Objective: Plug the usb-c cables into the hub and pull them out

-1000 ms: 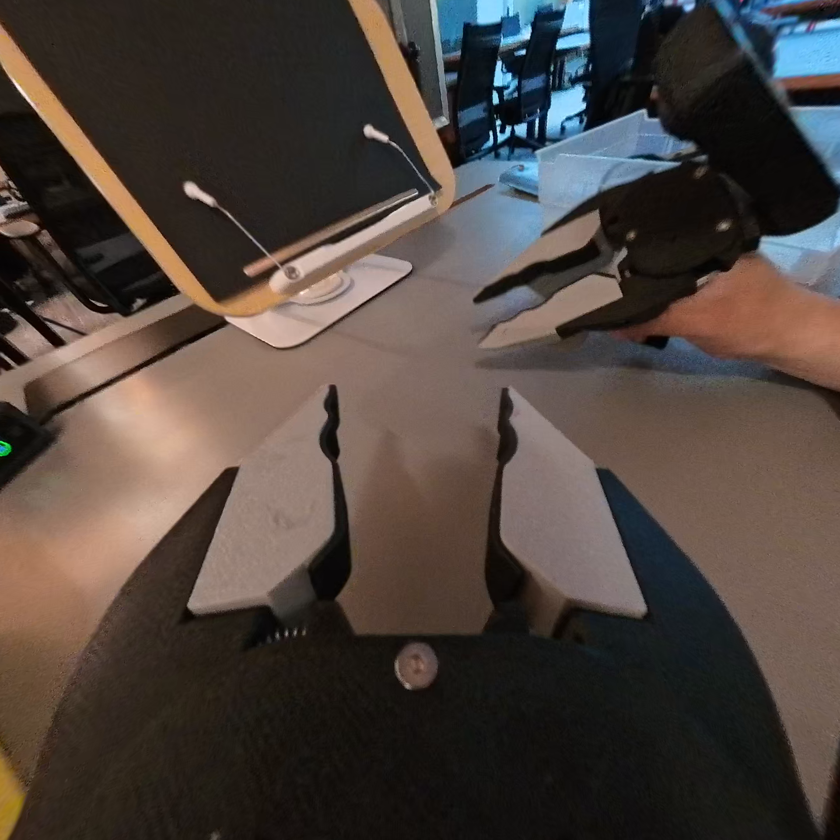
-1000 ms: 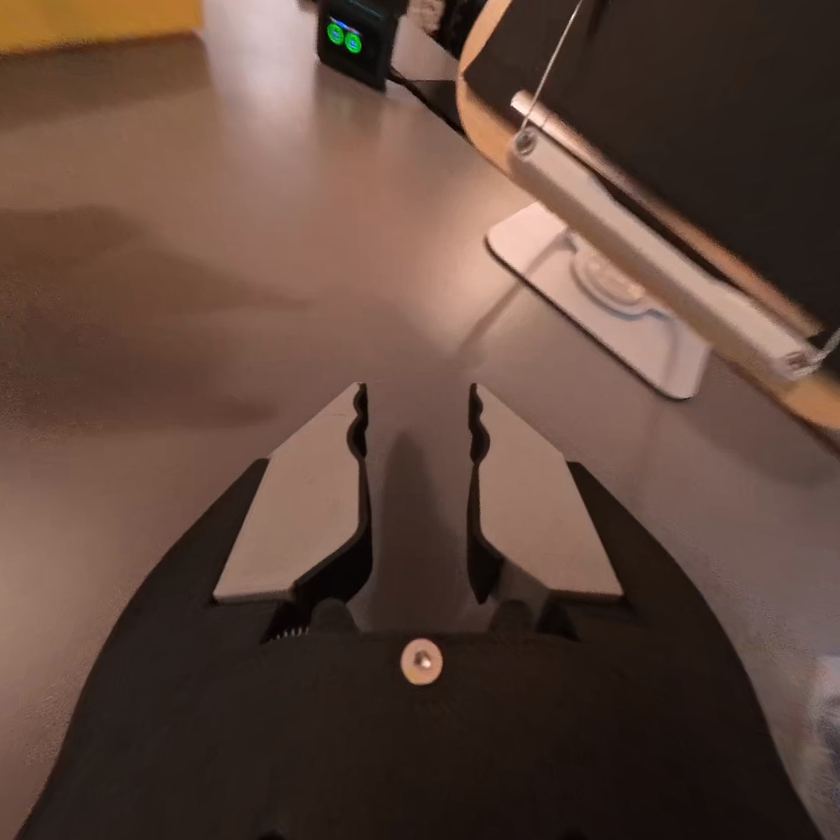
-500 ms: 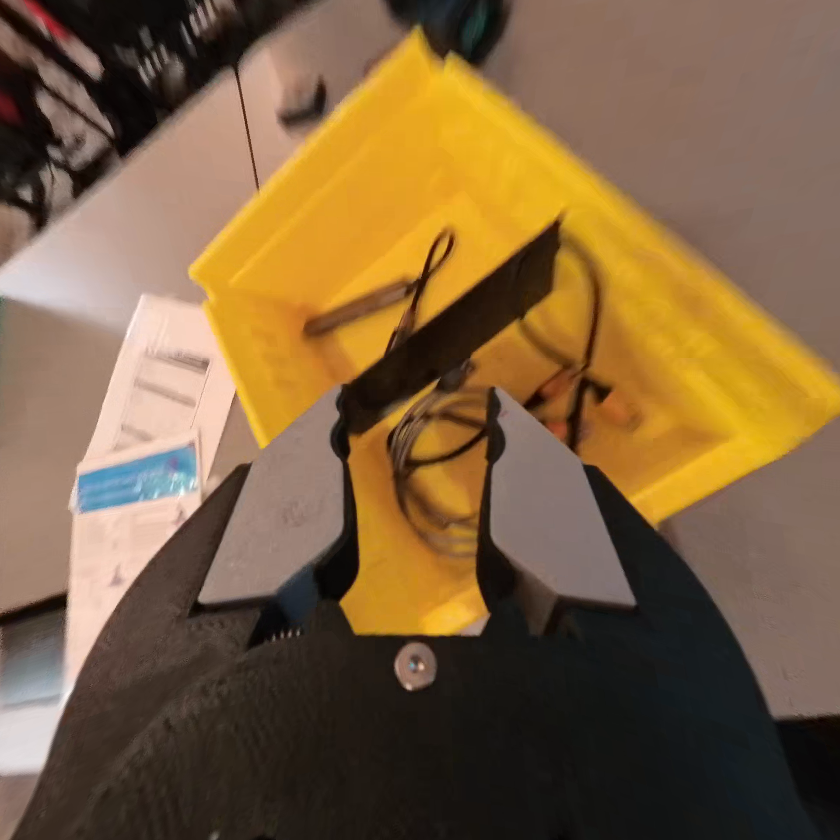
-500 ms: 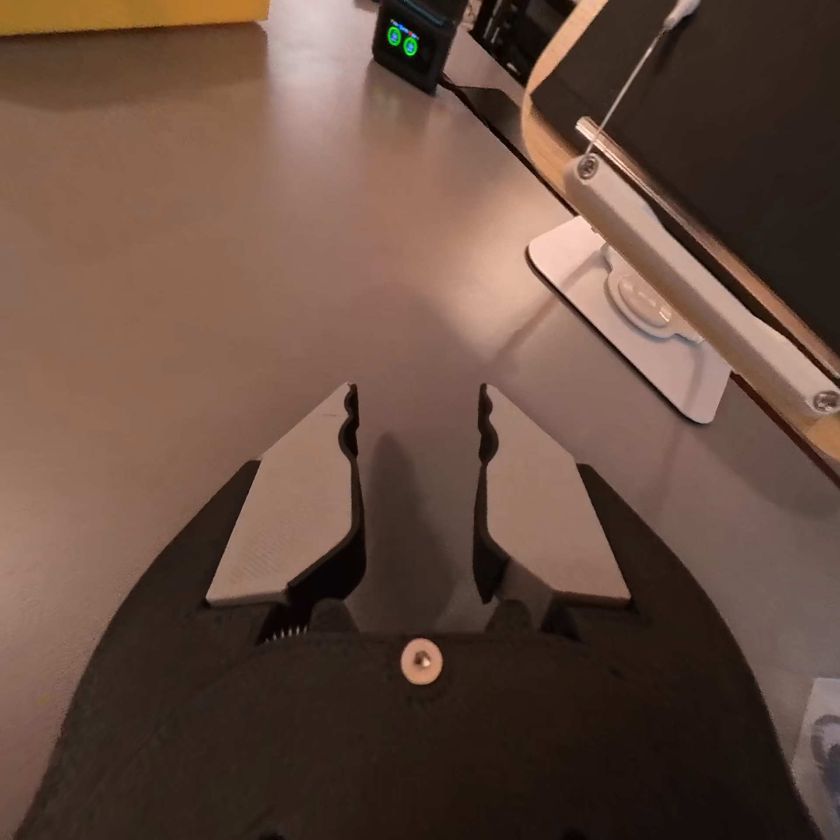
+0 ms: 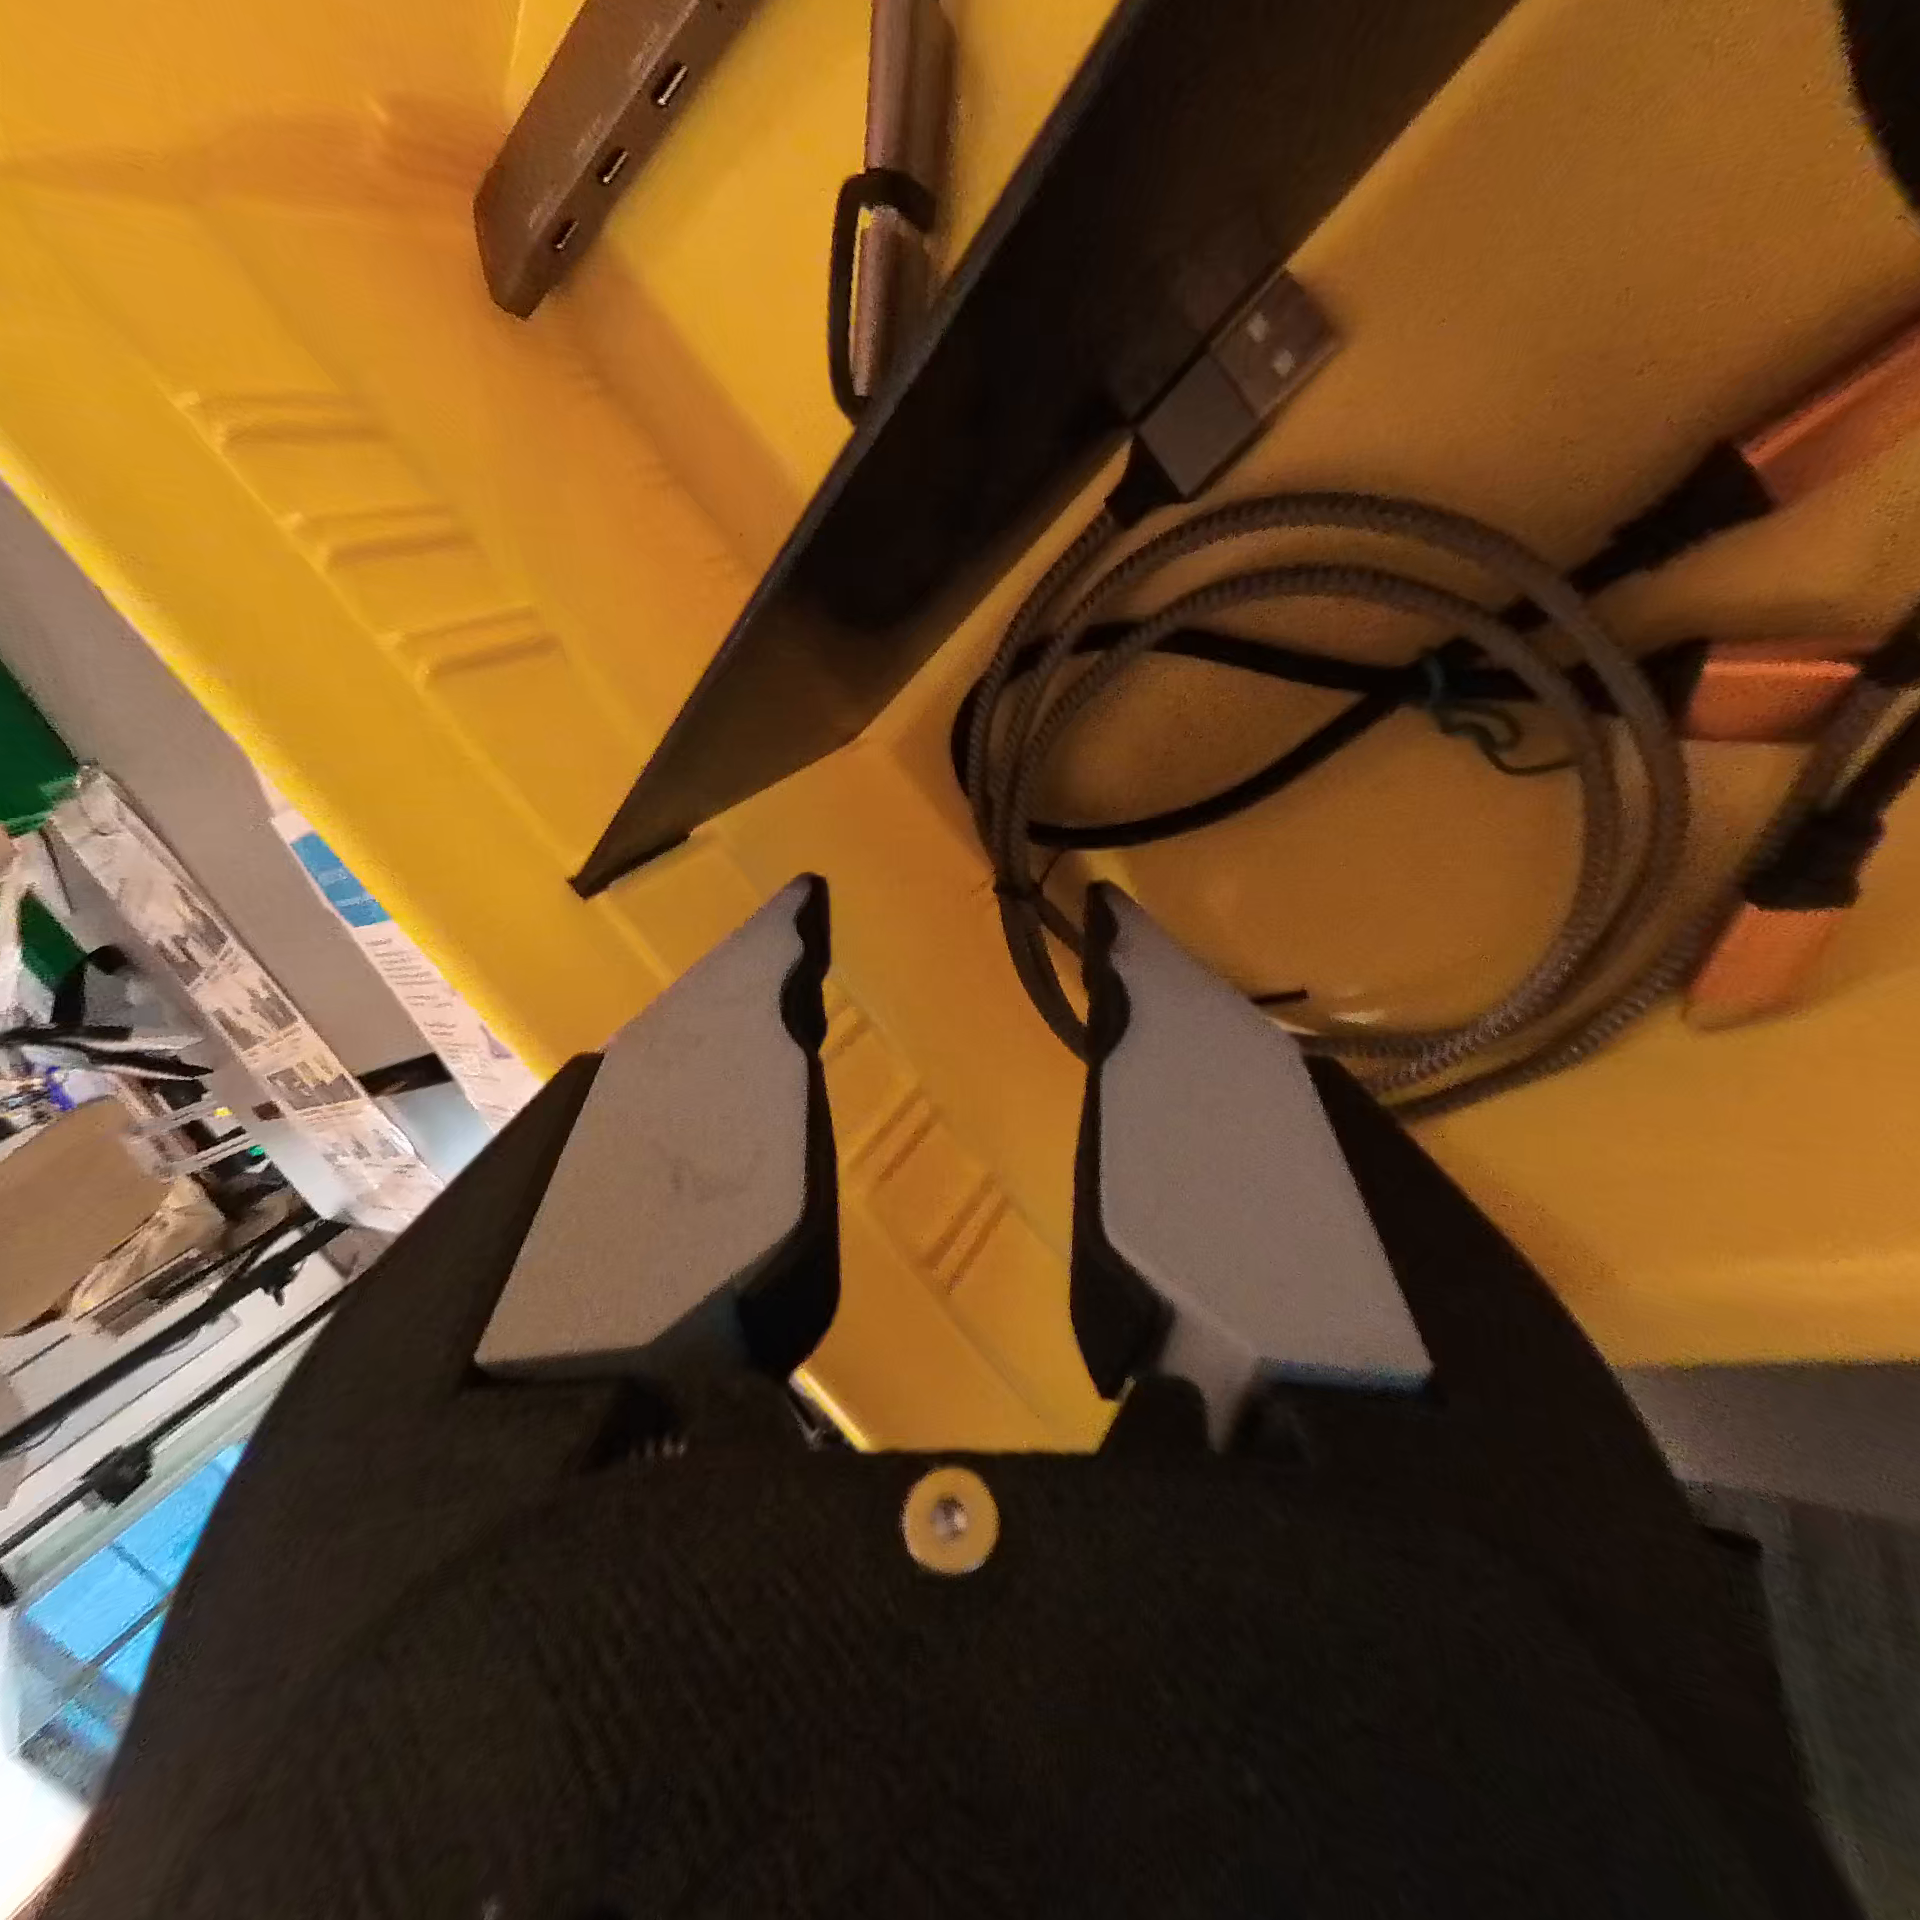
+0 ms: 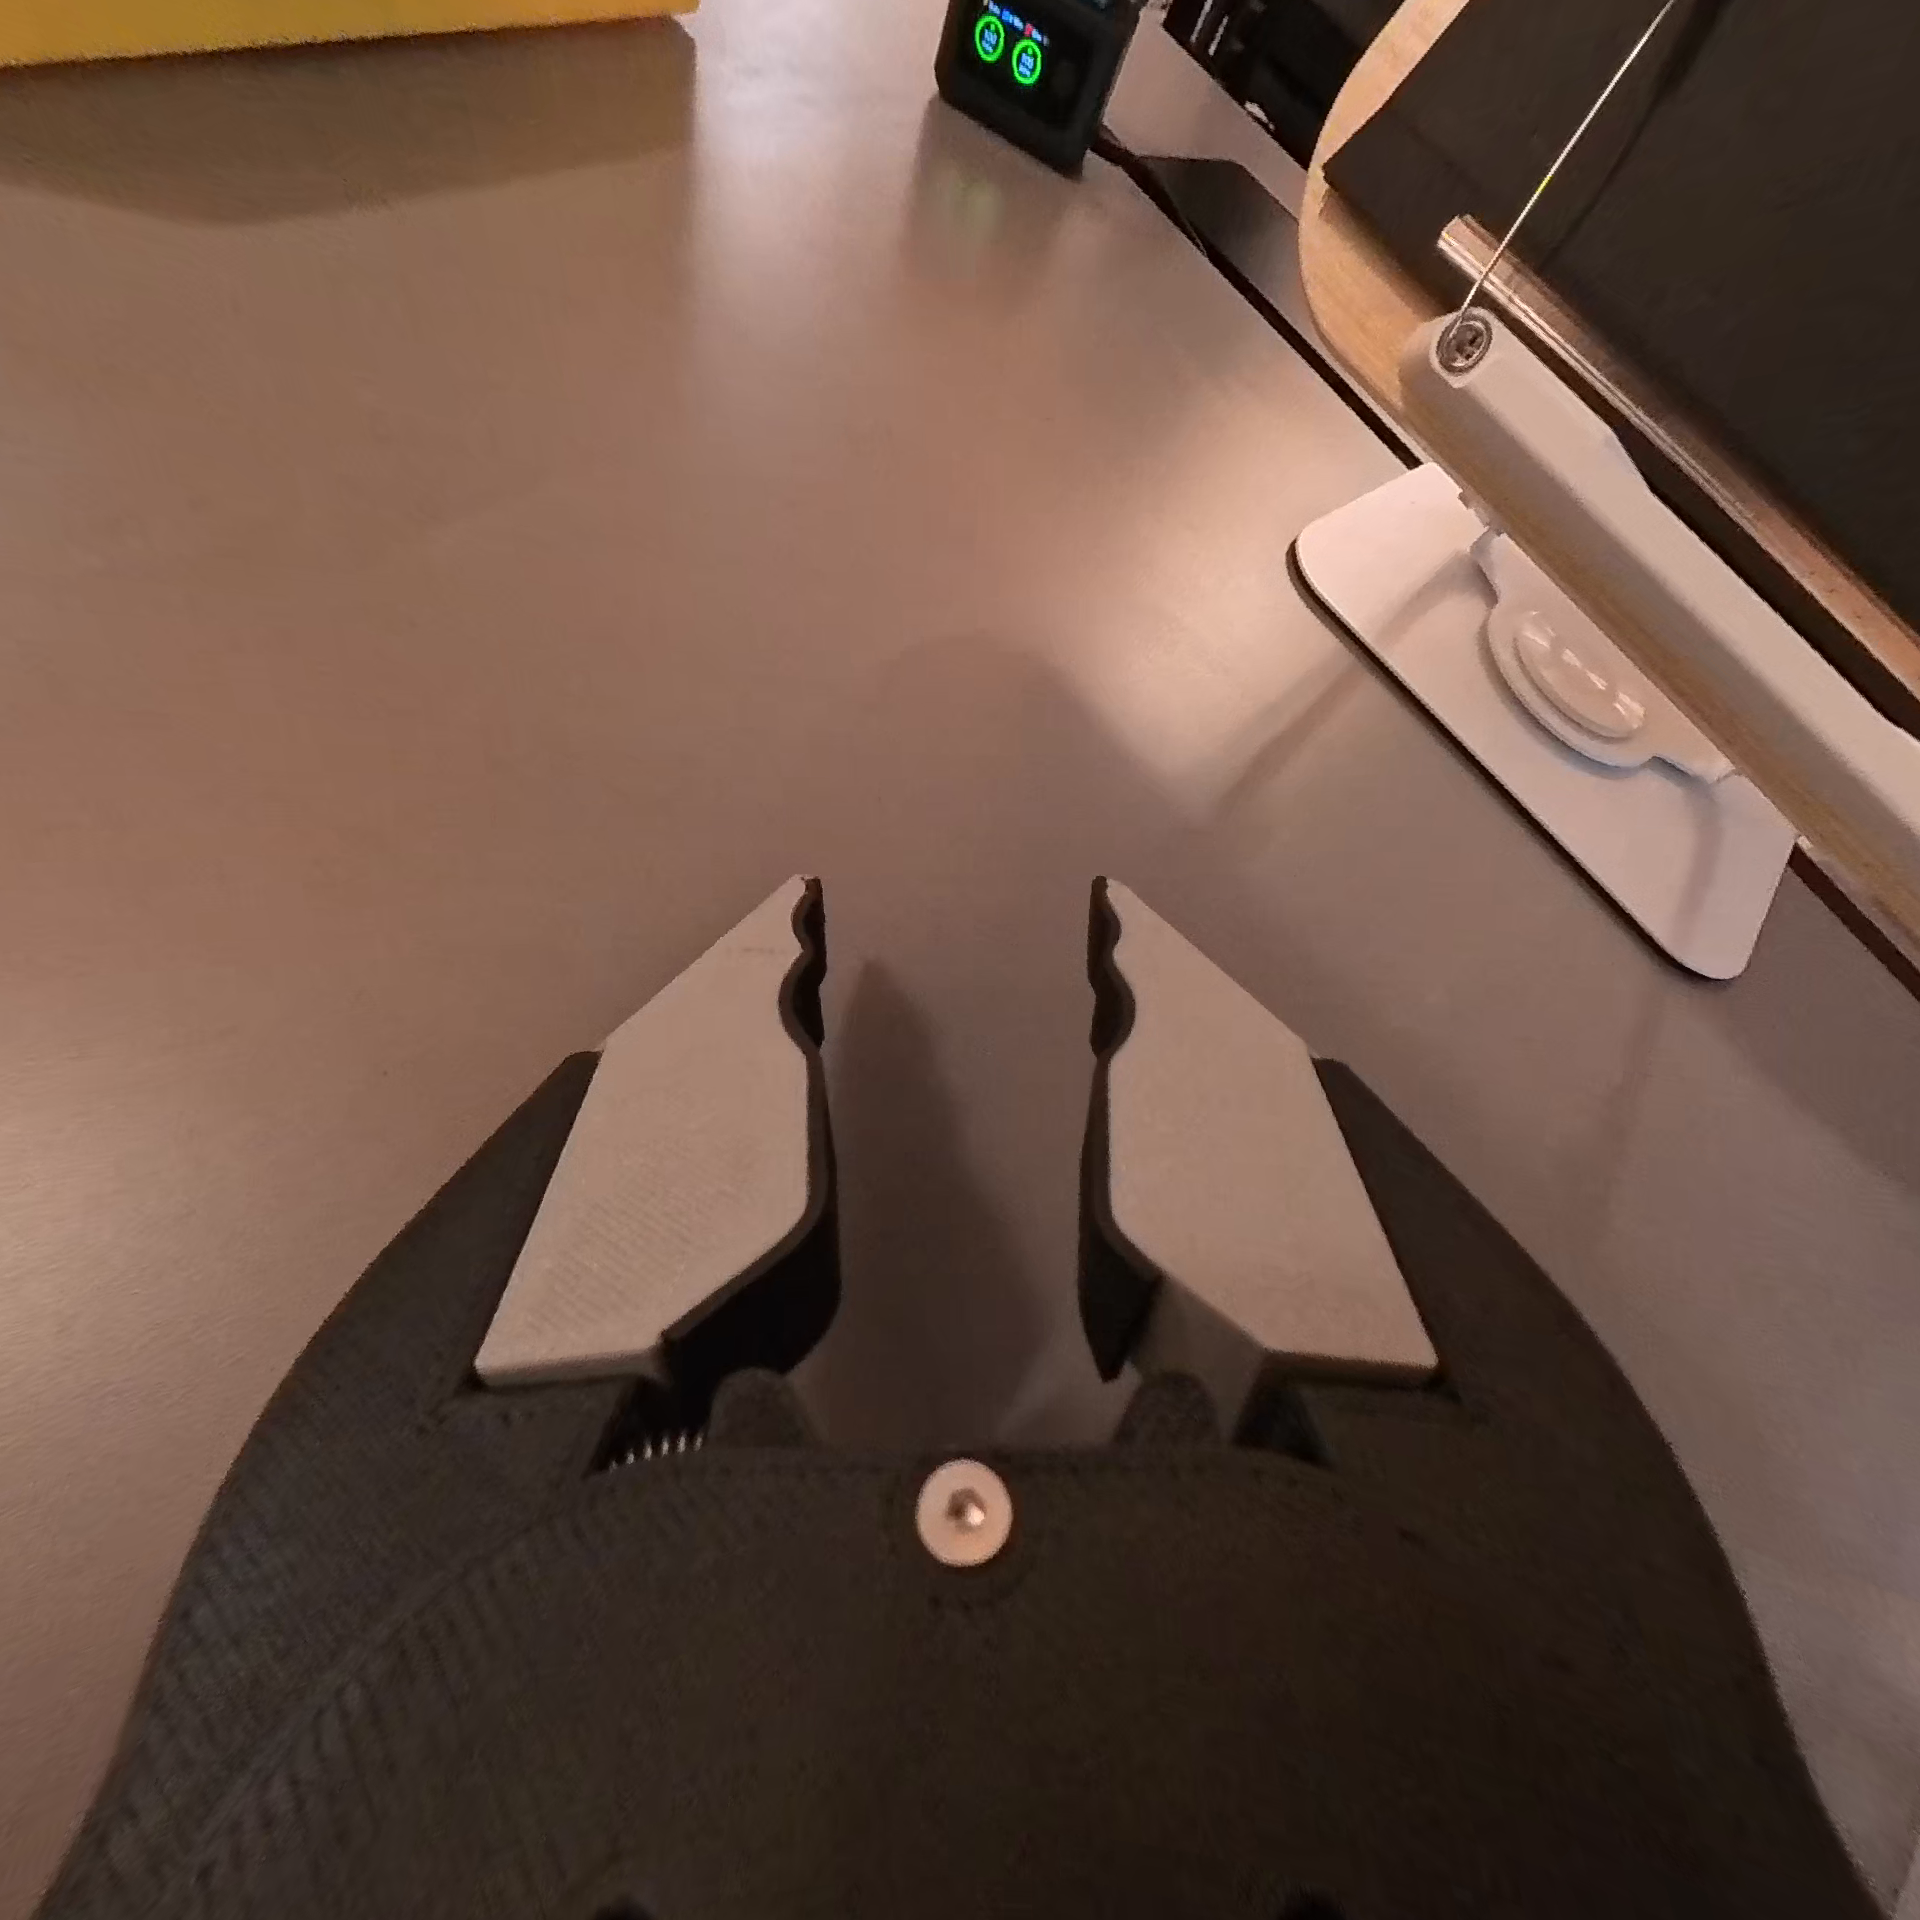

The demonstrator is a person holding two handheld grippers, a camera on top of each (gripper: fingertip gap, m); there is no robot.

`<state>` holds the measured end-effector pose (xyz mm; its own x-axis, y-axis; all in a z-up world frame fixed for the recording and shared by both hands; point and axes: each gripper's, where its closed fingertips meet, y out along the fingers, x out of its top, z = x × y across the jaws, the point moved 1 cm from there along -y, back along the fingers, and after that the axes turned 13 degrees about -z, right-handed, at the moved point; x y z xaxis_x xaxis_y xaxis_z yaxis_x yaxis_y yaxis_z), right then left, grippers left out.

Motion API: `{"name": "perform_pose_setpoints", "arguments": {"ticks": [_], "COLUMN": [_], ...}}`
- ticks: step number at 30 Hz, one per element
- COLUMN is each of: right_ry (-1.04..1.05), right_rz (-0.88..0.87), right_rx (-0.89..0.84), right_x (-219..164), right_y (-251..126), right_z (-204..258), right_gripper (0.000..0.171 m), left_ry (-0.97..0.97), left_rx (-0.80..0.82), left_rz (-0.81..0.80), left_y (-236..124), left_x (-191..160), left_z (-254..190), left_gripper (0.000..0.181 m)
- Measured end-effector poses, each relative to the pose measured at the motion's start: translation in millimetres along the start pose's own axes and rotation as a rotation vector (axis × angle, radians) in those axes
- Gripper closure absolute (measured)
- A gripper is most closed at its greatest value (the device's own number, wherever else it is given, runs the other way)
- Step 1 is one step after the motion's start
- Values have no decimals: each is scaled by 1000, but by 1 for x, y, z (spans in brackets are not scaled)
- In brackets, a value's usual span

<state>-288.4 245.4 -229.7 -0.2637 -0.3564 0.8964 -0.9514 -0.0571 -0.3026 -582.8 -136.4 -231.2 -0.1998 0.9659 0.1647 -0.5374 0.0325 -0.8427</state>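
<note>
In the left wrist view my left gripper [image 5: 954, 896] is open and empty, reaching into a yellow bin [image 5: 343, 499]. A dark grey hub [image 5: 592, 156] with several ports lies in the bin's far part, behind a black divider [image 5: 997, 416]. A coiled braided grey cable [image 5: 1320, 790] with a USB plug [image 5: 1236, 384] lies just right of my fingertips. Orange-ended connectors [image 5: 1766, 675] lie further right. In the right wrist view my right gripper [image 6: 956, 891] is open and empty, low over the bare grey table [image 6: 520, 520].
A tilted black board on a white stand [image 6: 1538, 717] is at the right of the right gripper. A small black device with green lit circles [image 6: 1023, 78] stands at the table's far edge. The yellow bin's edge [image 6: 312, 26] shows top left. Papers [image 5: 312, 1039] lie left of the bin. The dark grey hub [image 5: 592, 156] sits 12 centimetres or so from the ends of my left fingers.
My left gripper has swung from the table over to the yellow bin and dropped close into it. My right gripper has shifted slightly and opened a little wider.
</note>
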Motion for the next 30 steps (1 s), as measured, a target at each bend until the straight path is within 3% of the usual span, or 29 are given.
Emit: {"name": "perform_pose_setpoints", "arguments": {"ticks": [1, 3, 11, 14, 18, 25, 30], "right_ry": [-3, -15, -28, -33, -33, -18, -12], "right_rz": [-1, -5, -31, -29, -28, -25, -24], "right_rx": [0, -2, 11, 14, 16, 15, 15], "right_x": [1, 2, 9, 8, 8, 7, 6], "right_y": [0, -1, -3, -3, -3, -2, -2], "right_z": [0, 0, 5, 6, 7, 6, 5], "right_gripper": [123, 123, 125, 125, 126, 126, 127], "left_ry": [10, 44, 248, 261, 300, 311, 351], "left_rx": [0, -2, 180, 227, 369, 595, 695], "left_rz": [15, 65, 162, 158, 76, -70, -139], "left_y": [3, 10, 31, 23, -20, -126, -169], "left_x": [0, -6, -19, -18, 1, 37, 54], "left_z": [-1, -4, 4, 14, 45, 95, 106], "left_gripper": [134, 133, 171, 172, 172, 173, 173]}}
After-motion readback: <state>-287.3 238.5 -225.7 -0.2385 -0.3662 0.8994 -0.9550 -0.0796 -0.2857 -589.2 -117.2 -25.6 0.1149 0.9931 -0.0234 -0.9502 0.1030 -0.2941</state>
